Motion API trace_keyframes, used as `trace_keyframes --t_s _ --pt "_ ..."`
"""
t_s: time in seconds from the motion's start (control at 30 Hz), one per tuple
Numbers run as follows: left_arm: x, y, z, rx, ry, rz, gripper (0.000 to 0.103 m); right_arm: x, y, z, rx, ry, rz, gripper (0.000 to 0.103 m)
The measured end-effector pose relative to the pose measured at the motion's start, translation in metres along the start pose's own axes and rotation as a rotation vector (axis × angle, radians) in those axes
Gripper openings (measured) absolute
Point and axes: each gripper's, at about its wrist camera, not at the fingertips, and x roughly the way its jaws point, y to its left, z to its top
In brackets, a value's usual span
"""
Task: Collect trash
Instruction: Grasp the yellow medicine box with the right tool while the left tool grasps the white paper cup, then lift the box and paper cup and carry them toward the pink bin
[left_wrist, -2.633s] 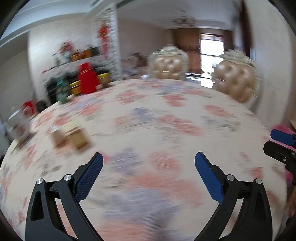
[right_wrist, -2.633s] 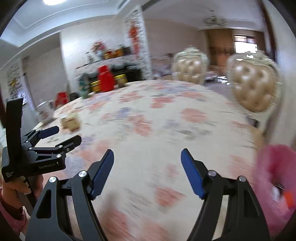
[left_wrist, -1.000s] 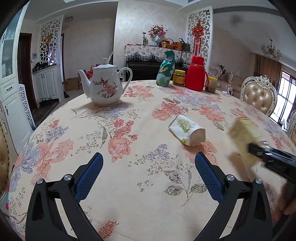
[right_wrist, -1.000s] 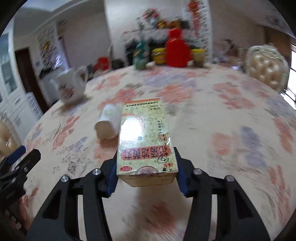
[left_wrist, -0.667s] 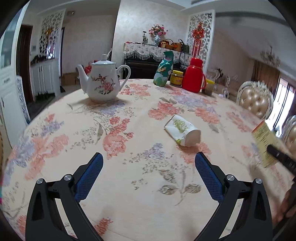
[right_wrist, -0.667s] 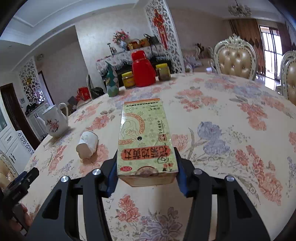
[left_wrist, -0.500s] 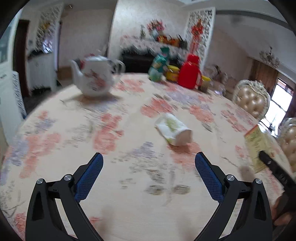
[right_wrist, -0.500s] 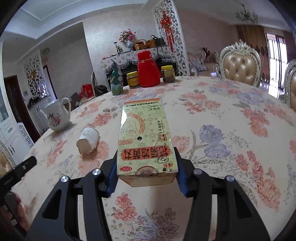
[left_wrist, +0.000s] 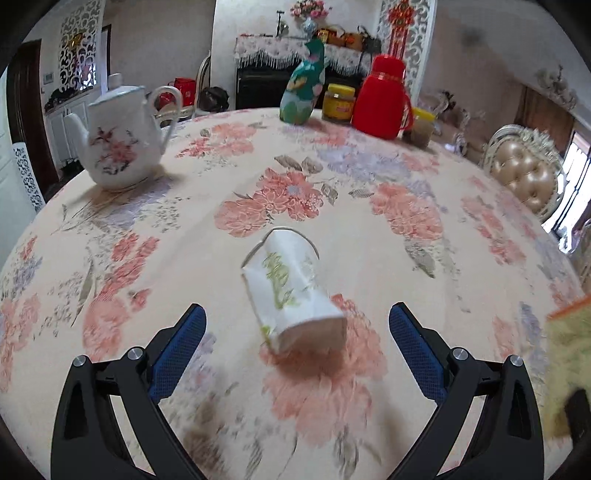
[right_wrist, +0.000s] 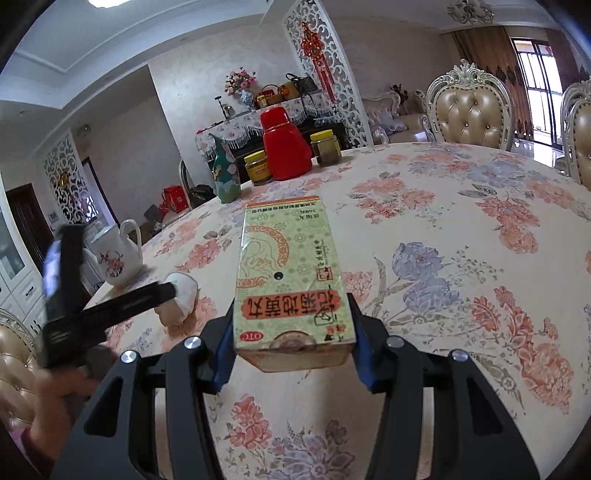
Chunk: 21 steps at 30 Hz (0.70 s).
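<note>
A crushed white paper cup (left_wrist: 291, 288) with green print lies on its side on the floral tablecloth. My left gripper (left_wrist: 295, 339) is open, its jaws wide on either side of the cup's near end, not touching it. My right gripper (right_wrist: 291, 350) is shut on a yellow-green medicine box (right_wrist: 288, 273) and holds it above the table. The cup also shows in the right wrist view (right_wrist: 181, 295), partly behind the blurred left gripper (right_wrist: 110, 306). The box edge shows at the right of the left wrist view (left_wrist: 569, 362).
A white floral teapot (left_wrist: 118, 144) stands at the far left. A green vase (left_wrist: 303, 88), two yellow-lidded jars (left_wrist: 338, 103) and a red thermos (left_wrist: 380, 99) stand at the far edge. Padded chairs (right_wrist: 469, 107) ring the round table (right_wrist: 461, 206).
My left gripper has moved forward to the paper cup, which now lies between its open jaws. My right gripper still holds the box, nearly still.
</note>
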Motion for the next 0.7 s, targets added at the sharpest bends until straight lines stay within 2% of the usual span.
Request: trace_keyframes --t_s 0.07,0.13,0.17,0.27,0.43,0.6,0.7 --pt "0.013 -0.005 0.004 0.025 0.023 0.029 0.084 0.001 -0.001 0.001 0.005 0.000 0.001 0.051" --pt "0.022 -0.005 0.004 0.034 0.053 0.023 0.064 0.001 -0.002 0.001 0.012 0.005 0.006 0.051" --pt "0.026 -0.005 0.002 0.043 0.074 0.011 0.045 0.001 -0.003 0.001 0.016 0.005 0.009 0.051" --pt "0.006 -0.007 -0.006 0.082 0.016 0.000 0.043 -0.001 -0.001 0.002 0.007 0.001 0.014 0.051" --pt "-0.049 -0.005 -0.032 0.135 -0.103 -0.039 0.043 0.002 0.002 0.001 -0.013 0.017 0.012 0.051" --pt "-0.084 0.014 -0.056 0.111 -0.141 -0.055 0.043 0.003 0.006 0.001 -0.028 0.045 0.010 0.051" --pt "-0.098 0.022 -0.070 0.097 -0.131 -0.076 0.043 0.002 0.012 0.002 -0.033 0.061 0.021 0.051"
